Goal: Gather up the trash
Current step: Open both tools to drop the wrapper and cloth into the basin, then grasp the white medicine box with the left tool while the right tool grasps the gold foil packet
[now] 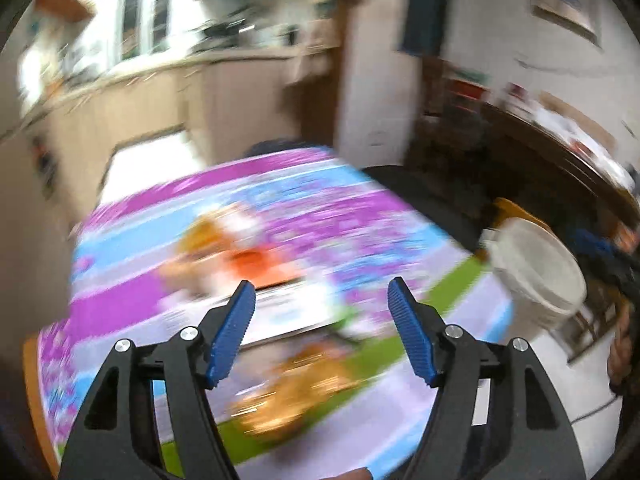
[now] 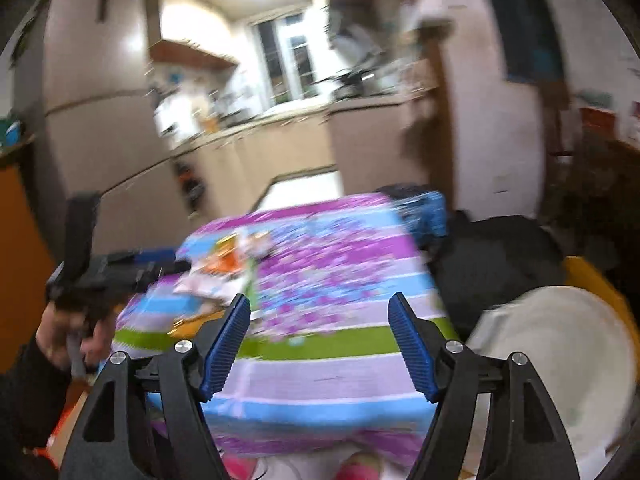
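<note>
Both blue-padded grippers, left (image 1: 322, 306) and right (image 2: 320, 318), angle down with jaws spread and empty over a blurred purple-striped tablecloth (image 2: 340, 256) strewn with orange wrappers (image 1: 248, 260), beside a white plastic bucket (image 2: 560, 360).

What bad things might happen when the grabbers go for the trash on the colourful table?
1. The wrappers lie loosely piled, so a grab may catch one and push others off the tablecloth.
2. Both views are blurred, so aiming is hard.
3. The white bucket sits off the table's edge, so dropped trash may miss it.
</note>
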The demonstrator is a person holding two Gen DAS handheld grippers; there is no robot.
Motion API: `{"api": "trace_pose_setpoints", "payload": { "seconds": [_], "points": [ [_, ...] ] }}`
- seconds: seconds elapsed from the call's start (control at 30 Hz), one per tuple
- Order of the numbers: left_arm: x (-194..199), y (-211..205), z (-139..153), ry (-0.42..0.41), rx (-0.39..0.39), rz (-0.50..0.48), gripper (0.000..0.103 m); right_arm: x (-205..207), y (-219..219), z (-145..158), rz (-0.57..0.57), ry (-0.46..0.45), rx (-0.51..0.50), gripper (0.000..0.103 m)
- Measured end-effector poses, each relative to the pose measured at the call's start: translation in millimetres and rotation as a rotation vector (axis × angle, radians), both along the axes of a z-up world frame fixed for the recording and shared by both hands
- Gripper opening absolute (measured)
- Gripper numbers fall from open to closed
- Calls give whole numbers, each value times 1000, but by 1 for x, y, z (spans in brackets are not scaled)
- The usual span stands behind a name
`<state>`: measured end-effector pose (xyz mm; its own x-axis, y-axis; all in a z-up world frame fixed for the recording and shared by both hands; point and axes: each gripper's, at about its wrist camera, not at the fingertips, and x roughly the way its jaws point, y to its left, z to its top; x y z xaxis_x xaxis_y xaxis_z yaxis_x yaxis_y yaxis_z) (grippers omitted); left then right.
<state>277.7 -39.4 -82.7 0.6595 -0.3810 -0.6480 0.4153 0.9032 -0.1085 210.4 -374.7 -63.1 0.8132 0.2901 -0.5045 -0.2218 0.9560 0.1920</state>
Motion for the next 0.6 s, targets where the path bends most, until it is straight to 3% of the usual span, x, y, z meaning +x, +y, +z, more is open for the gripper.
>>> {"api": "trace_pose_setpoints", "payload": {
  "seconds": [0.07,0.17,0.27,0.33,0.4,0.6],
  "points": [
    [9,34,-8,24,-2,60,66,12,37,-11,91,23,-20,72],
    [23,67,-24,80,-27,76,66,28,97,-34,247,68,-60,72],
    [34,75,-35,129,-44,20,66,30,155,-55,435,59,-196,72],
    [39,75,-40,148,-47,3,66,32,193,-68,555,30,-364,72],
    [42,74,-46,170,-50,-45,66,41,214,-79,641,35,-479,72],
    [48,70,-57,172,-23,-140,66,72,245,-91,793,61,-650,72]
  ]
}}
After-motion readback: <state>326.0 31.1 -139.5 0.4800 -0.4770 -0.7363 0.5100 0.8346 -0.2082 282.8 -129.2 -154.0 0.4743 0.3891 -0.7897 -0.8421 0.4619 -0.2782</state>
